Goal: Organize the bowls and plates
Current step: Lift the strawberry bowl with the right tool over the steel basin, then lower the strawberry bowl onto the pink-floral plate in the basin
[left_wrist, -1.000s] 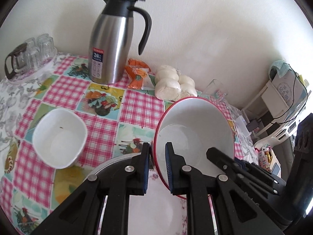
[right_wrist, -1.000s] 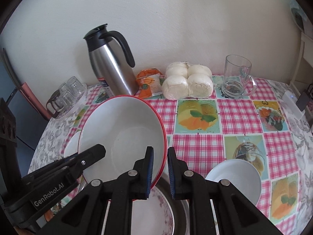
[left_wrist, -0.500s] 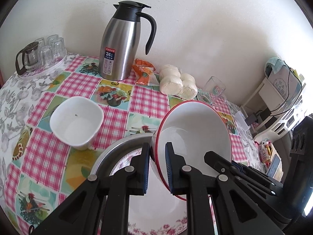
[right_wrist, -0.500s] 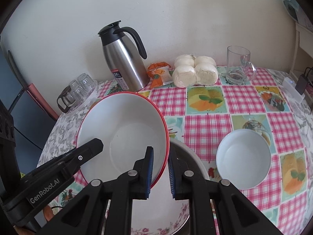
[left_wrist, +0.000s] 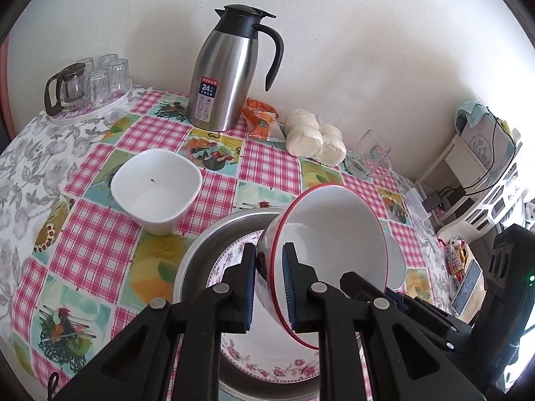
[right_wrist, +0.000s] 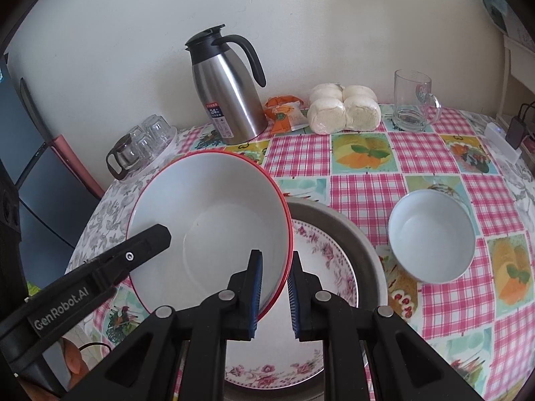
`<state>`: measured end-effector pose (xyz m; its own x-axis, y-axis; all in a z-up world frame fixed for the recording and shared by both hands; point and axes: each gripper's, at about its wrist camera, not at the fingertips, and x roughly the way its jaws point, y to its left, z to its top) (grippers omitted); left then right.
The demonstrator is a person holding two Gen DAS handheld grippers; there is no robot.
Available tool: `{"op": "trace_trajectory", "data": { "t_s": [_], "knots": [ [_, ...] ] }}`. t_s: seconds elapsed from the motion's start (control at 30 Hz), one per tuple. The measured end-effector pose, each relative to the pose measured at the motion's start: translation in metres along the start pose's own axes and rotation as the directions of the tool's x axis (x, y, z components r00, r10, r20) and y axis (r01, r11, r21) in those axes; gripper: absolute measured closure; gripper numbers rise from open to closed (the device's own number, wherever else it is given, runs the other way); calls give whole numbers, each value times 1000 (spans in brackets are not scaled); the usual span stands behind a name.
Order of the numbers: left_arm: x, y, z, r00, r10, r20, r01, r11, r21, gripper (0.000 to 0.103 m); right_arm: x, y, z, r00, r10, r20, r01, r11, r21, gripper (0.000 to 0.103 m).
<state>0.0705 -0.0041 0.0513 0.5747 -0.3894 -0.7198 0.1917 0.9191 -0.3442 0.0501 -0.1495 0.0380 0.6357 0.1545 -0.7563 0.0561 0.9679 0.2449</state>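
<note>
Both grippers hold one large red-rimmed white bowl (left_wrist: 334,234) by opposite sides of its rim, tilted above a floral plate (left_wrist: 267,354) that lies in a metal basin (left_wrist: 207,244). My left gripper (left_wrist: 269,284) is shut on the rim. My right gripper (right_wrist: 275,287) is shut on the rim of the same bowl (right_wrist: 214,220), over the plate (right_wrist: 321,260) and basin (right_wrist: 361,234). A square white bowl (left_wrist: 155,188) stands left of the basin. A round white bowl (right_wrist: 431,237) stands right of it.
At the back of the checked tablecloth stand a steel thermos jug (left_wrist: 230,73), a snack packet (left_wrist: 260,122), wrapped buns (left_wrist: 314,140), a glass mug (right_wrist: 413,100) and a tray of glasses (left_wrist: 90,83). A shelf with devices (left_wrist: 485,167) is off the table's right edge.
Both grippers have pulled back and up with the red-rimmed bowl, so more of the table, the basin and the floral plate now show below it.
</note>
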Motion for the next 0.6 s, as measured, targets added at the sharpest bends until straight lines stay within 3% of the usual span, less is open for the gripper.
{"op": "trace_trajectory", "data": {
  "t_s": [0.6],
  "knots": [
    [22, 7, -7, 995, -9, -98, 7, 1000, -17, 87, 13, -7, -13, 999, -2, -48, 4, 999, 46, 87]
  ]
}}
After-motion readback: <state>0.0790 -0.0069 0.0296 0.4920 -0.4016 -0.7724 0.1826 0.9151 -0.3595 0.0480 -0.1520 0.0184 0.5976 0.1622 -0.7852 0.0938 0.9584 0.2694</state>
